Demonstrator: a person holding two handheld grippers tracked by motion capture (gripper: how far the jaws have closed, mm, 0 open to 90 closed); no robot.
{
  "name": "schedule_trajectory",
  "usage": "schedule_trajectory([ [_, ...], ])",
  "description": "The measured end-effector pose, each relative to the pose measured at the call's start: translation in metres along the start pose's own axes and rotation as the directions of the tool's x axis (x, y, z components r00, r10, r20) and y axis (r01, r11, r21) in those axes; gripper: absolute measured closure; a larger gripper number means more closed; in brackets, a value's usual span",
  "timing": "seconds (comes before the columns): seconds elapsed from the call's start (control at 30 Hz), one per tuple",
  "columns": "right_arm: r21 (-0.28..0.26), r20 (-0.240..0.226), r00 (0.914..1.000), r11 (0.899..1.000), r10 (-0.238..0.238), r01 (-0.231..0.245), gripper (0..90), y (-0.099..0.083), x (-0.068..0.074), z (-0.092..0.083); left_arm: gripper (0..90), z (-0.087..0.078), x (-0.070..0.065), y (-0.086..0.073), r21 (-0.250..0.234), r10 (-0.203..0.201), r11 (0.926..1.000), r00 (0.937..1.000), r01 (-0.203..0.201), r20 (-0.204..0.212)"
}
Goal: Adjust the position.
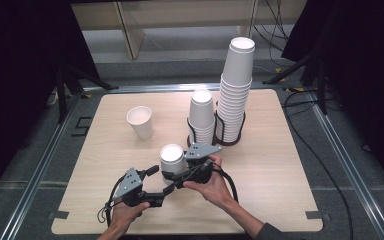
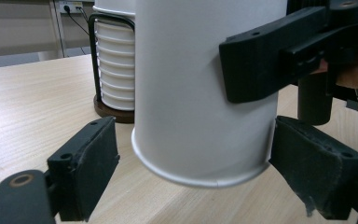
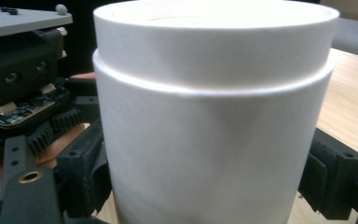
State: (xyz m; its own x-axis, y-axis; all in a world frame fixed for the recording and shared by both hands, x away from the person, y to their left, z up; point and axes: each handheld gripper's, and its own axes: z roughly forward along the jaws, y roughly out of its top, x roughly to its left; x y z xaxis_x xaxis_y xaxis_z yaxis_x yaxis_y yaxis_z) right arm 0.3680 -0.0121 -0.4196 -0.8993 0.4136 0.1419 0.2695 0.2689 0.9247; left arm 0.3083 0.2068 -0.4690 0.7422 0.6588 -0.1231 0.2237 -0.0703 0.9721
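An inverted cup [image 1: 172,158] of smooth white paper, a tapered cylinder with a rolled rim at its lower edge, is held just above the pale wood-grain table [image 1: 270,175], near its front edge. In the right gripper view a second cup's rim line shows below the top, so two cups appear nested. The right gripper [image 1: 170,176], black plastic with a grey three-cornered plate, is clamped on the cup wall, which dents slightly between its pads. The left gripper [image 1: 161,187] has its jaws either side of the cup rim; the right-hand jaw touches the rim, the left-hand one stands clear of it, so whether it grips cannot be told. Farther back stand one upright cup [image 1: 140,121] and two stacks [image 1: 232,95] of inverted cups in a black wire holder [image 1: 228,136] on a dark round base. No writing or brand is legible.
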Motion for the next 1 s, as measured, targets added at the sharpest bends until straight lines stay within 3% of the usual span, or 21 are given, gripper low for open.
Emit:
schedule_trajectory([
  [0.1, 0.001, -0.004, 0.9992, 0.999, -0.041, 0.041, 17.4, 0.002, 0.002, 0.003, 13.9, 0.0, -0.001, 0.0, -0.003, -0.005, 1.0, 1.0, 0.005, 0.005],
  [0.13, 0.007, -0.002, 0.9999, 1.0, -0.013, 0.013, 17.5, 0.002, 0.005, 0.004, 13.8, 0.001, -0.001, 0.0, -0.004, -0.003, 1.0, 1.0, 0.003, 0.009],
  [0.27, -0.001, -0.014, 0.9982, 0.998, -0.059, 0.059, 17.5, 0.004, 0.007, 0.007, 11.2, 0.001, -0.002, 0.0, -0.008, -0.006, 1.0, 0.9999, 0.006, 0.012],
  [0.3, 0.005, -0.019, 0.9988, 0.999, -0.045, 0.045, 17.5, 0.005, 0.01, 0.007, 10.2, 0.002, -0.002, 0.0, -0.011, -0.008, 0.9999, 0.9999, 0.008, 0.015],
  [0.33, -0.009, -0.012, 0.998, 0.998, -0.061, 0.061, 17.5, 0.005, 0.01, 0.009, 9.2, 0.004, -0.002, 0.0, -0.025, -0.008, 0.9996, 0.9997, 0.009, 0.025],
  [0.37, 0.001, -0.03, 0.9985, 0.999, -0.046, 0.046, 17.5, 0.005, 0.012, 0.009, 8.4, 0.004, -0.002, 0.001, -0.011, -0.007, 0.9999, 0.9999, 0.007, 0.014],
  [0.4, -0.004, -0.021, 0.9977, 0.998, -0.064, 0.064, 17.5, 0.005, 0.012, 0.009, 7.8, 0.004, -0.003, 0.001, -0.009, -0.009, 0.9999, 0.9999, 0.009, 0.014],
  [0.53, -0.016, -0.03, 0.9977, 0.998, -0.062, 0.061, 17.6, 0.005, 0.013, 0.01, 6.8, 0.007, -0.003, 0.001, -0.032, -0.013, 0.9994, 0.9996, 0.014, 0.025],
  [0.57, -0.015, -0.038, 0.9975, 0.998, -0.06, 0.059, 17.6, 0.005, 0.013, 0.01, 6.5, 0.006, -0.003, 0.002, -0.018, -0.011, 0.9998, 0.9998, 0.011, 0.017],
  [0.7, -0.014, -0.056, 0.9981, 1.0, -0.025, 0.024, 17.6, 0.005, 0.014, 0.009, 6.2, 0.008, -0.003, 0.001, -0.039, -0.014, 0.9991, 0.9996, 0.015, 0.026],
  [0.73, -0.018, -0.051, 0.998, 0.999, -0.039, 0.038, 17.6, 0.005, 0.014, 0.009, 6.2, 0.01, -0.003, 0.001, -0.047, -0.017, 0.9987, 0.9993, 0.018, 0.034],
  [1.0, -0.032, -0.062, 0.997, 0.999, -0.046, 0.044, 17.5, 0.005, 0.015, 0.01, 5.3, 0.008, -0.002, 0.002, -0.017, -0.016, 0.9997, 0.9997, 0.017, 0.016],
])
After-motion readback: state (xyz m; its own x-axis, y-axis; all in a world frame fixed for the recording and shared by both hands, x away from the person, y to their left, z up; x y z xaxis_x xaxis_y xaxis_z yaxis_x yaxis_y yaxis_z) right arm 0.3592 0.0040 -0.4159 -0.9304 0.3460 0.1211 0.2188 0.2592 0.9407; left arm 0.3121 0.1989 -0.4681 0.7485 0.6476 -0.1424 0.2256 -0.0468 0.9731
